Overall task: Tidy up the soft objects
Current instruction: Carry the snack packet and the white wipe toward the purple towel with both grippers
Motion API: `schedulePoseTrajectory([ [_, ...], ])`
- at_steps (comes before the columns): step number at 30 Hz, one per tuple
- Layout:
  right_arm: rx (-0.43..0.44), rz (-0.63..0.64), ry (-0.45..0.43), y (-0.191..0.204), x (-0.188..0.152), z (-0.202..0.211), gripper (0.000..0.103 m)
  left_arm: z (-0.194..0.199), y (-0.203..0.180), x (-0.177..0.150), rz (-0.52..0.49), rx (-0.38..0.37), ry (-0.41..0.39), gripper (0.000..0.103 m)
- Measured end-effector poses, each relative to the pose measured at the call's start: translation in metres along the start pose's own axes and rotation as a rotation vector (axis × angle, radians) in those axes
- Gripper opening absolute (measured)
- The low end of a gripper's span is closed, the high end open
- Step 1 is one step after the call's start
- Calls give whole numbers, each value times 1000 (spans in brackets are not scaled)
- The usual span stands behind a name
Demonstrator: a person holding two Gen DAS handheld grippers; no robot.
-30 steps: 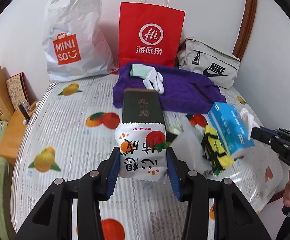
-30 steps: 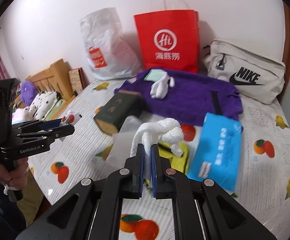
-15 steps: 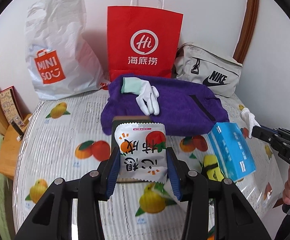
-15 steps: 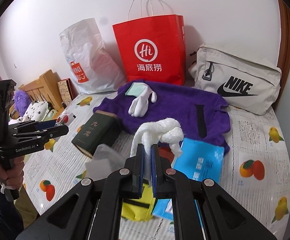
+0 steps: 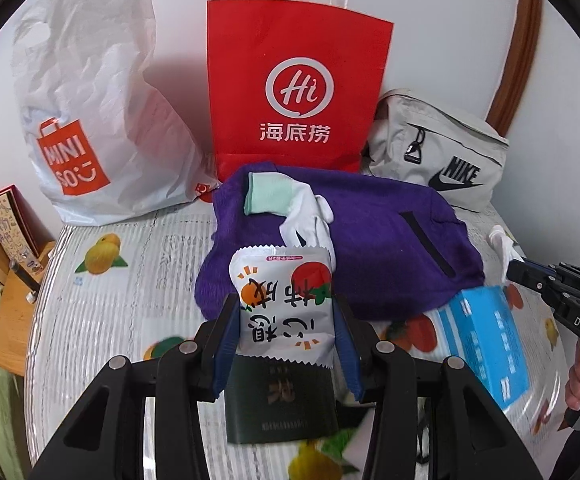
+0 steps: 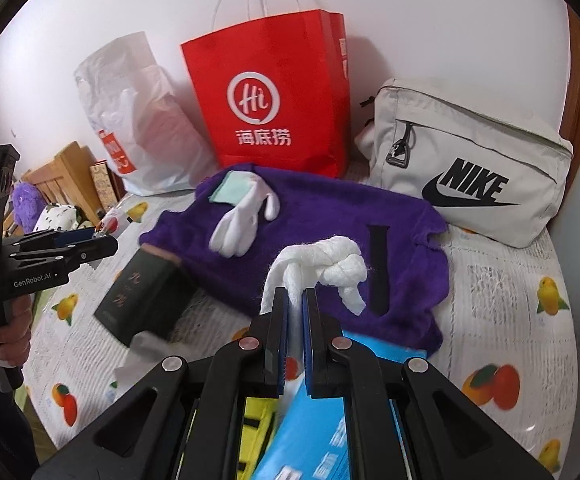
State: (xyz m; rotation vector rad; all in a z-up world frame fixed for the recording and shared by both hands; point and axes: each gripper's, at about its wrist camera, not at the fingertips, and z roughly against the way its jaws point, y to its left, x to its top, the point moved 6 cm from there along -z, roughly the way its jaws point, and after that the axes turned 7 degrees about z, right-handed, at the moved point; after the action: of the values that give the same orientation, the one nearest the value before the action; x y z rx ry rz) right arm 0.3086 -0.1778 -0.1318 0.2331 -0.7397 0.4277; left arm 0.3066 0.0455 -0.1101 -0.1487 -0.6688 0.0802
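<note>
Tablecloth (image 5: 138,288) printed with oranges covers the round bench that carries everything. Along the wall at its far edge stand a white plastic shopping bag (image 5: 102,120) on the left, a red paper bag (image 5: 297,92) with white cord handles in the middle, and a pale grey sports bag (image 6: 469,164) on the right. In front of the red bag a purple fleece garment (image 6: 321,240) lies spread flat, and a white glove (image 6: 246,216) with a mint-green cuff rests on its upper left part. A blue tissue pack (image 5: 485,344) lies just beside the garment's near right corner, and a dark green box (image 6: 142,292) lies at its near left edge, tilted. A yellow item with black straps sits under the right hand-held gripper, too hidden to identify.

The left hand-held gripper (image 5: 286,320) is partly open, its blue pads pressed on both sides of a white snack packet (image 5: 286,304) printed with orange fruit, lifted clear over the green box and the garment's near edge. The right hand-held gripper (image 6: 295,308) is almost fully closed, pinching a knotted white cloth (image 6: 321,268), which sticks up above the fingertips over the purple garment. A person's hand (image 6: 6,332) grips the left tool's handle at the left edge of the right wrist view.
</note>
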Motion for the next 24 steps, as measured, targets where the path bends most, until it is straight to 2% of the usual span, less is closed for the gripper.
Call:
schedulePoseTrajectory([
  [14, 14, -45, 104, -28, 6, -68, 7, -55, 3, 35, 32, -1, 49, 42],
  [24, 17, -24, 202, -31, -1, -103, 7, -88, 9, 40, 46, 19, 96, 42],
])
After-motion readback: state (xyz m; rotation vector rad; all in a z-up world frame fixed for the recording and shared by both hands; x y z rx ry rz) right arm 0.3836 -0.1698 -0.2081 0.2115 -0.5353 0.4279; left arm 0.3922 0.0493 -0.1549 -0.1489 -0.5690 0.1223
